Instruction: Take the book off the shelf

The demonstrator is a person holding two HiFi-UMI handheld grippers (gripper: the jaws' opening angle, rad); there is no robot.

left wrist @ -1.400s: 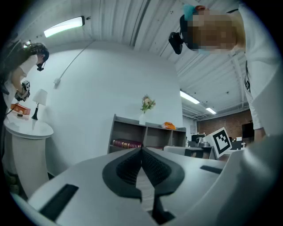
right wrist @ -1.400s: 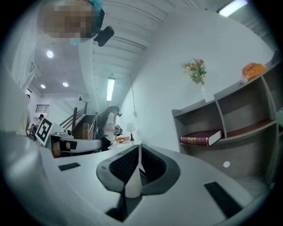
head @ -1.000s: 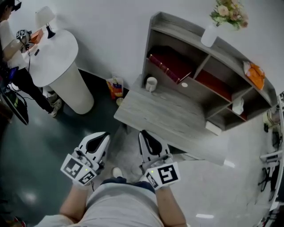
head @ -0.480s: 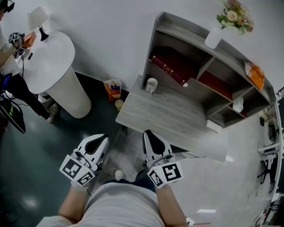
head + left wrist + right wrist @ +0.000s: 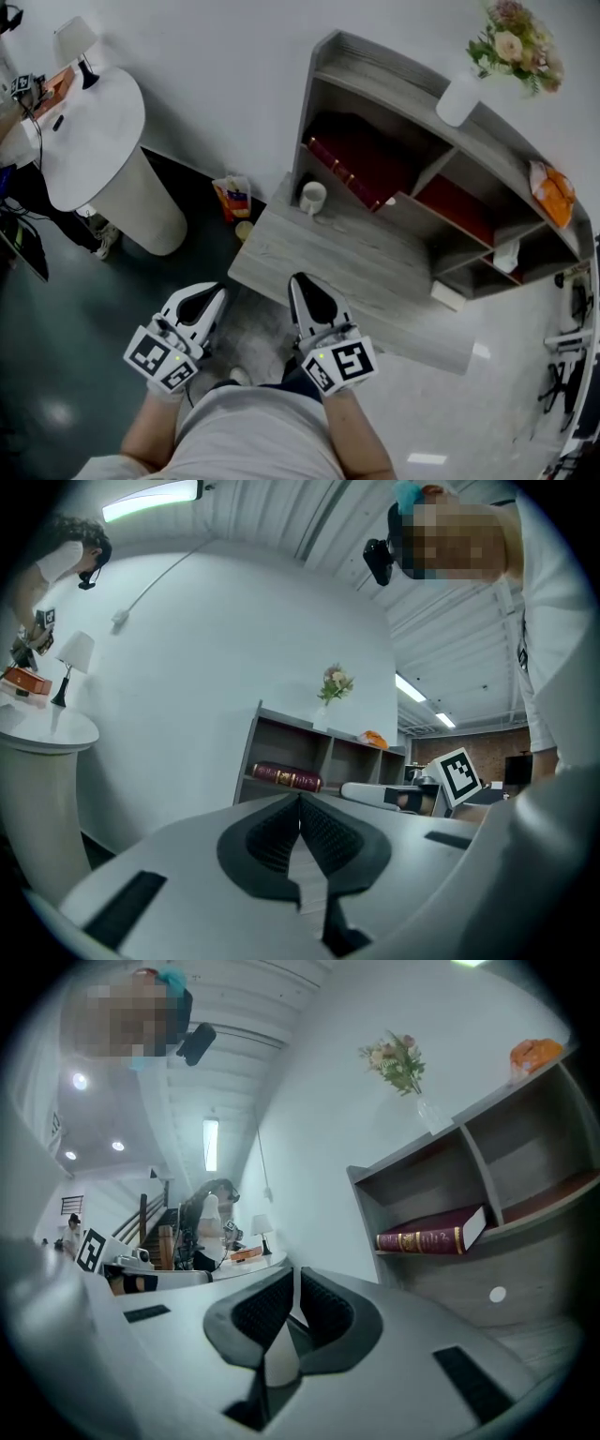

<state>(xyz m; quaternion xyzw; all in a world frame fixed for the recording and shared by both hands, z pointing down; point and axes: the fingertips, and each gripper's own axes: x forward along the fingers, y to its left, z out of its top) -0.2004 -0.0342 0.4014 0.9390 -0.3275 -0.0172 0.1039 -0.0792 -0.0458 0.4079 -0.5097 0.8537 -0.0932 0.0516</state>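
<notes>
The dark red book [image 5: 352,167] lies flat in the left compartment of the grey shelf [image 5: 323,70], its gold-banded spine facing out. It also shows in the left gripper view as the book [image 5: 286,777] and in the right gripper view as the book [image 5: 427,1239]. My left gripper [image 5: 204,302] is held low over the floor, left of the desk, shut and empty. My right gripper [image 5: 305,291] reaches the near edge of the desk top [image 5: 375,272], also shut with nothing between its pads. Both are well short of the book.
A white mug [image 5: 312,197] stands on the desk below the book. A vase of flowers [image 5: 511,47] and an orange item [image 5: 553,192] sit on the shelf top. A snack bag [image 5: 230,195] lies on the floor. At far left is a round white table [image 5: 89,122].
Both grippers have moved forward toward the desk, and the right one's tip now lies over the desk's near edge. The jaws stayed shut.
</notes>
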